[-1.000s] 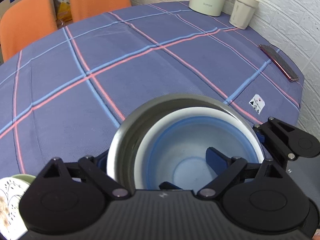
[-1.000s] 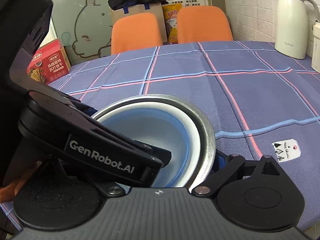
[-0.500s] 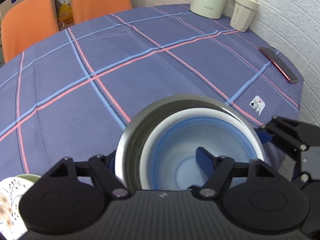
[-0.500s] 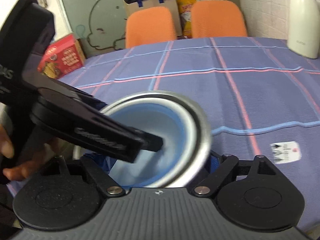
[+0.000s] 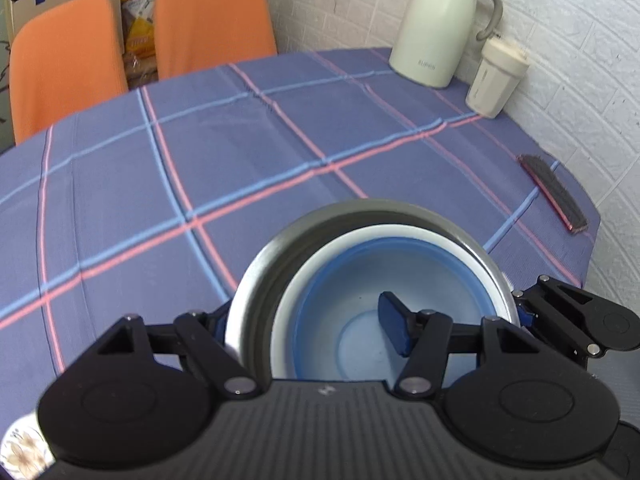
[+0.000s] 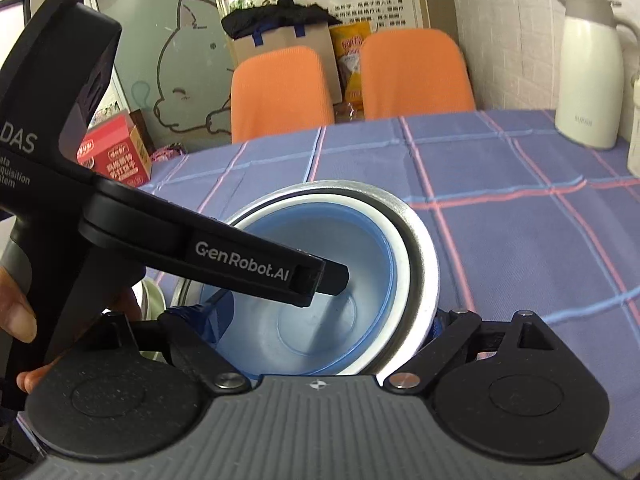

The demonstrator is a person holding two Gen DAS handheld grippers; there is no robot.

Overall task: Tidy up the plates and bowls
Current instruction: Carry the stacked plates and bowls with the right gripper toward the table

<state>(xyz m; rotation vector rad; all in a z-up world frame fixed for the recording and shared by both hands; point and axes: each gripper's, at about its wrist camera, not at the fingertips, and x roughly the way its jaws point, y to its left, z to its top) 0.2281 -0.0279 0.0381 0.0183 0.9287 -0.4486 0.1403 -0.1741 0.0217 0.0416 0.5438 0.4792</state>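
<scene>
The nested bowls, a blue bowl (image 5: pixel 362 322) seated inside a steel bowl (image 5: pixel 256 280), sit at 6 o'clock in both wrist views, directly ahead of each gripper and apparently held above the tablecloth (image 5: pixel 240 160).

Grip state: the left gripper (image 5: pixel 304 328) is clamped across the near wall of the stack, one pad inside the blue bowl and one outside the steel bowl. The right gripper (image 6: pixel 316 320) pinches the rim opposite in the same way.

Risk: the two grips oppose each other, so uneven pull could tilt the stack or slide the steel rim out of the pads. The blue bowl sits off-centre and may shift.

Contents: the blue bowl is empty. A patterned dish (image 5: pixel 20 452) lies at 7 o'clock; its contents cannot be determined.
</scene>
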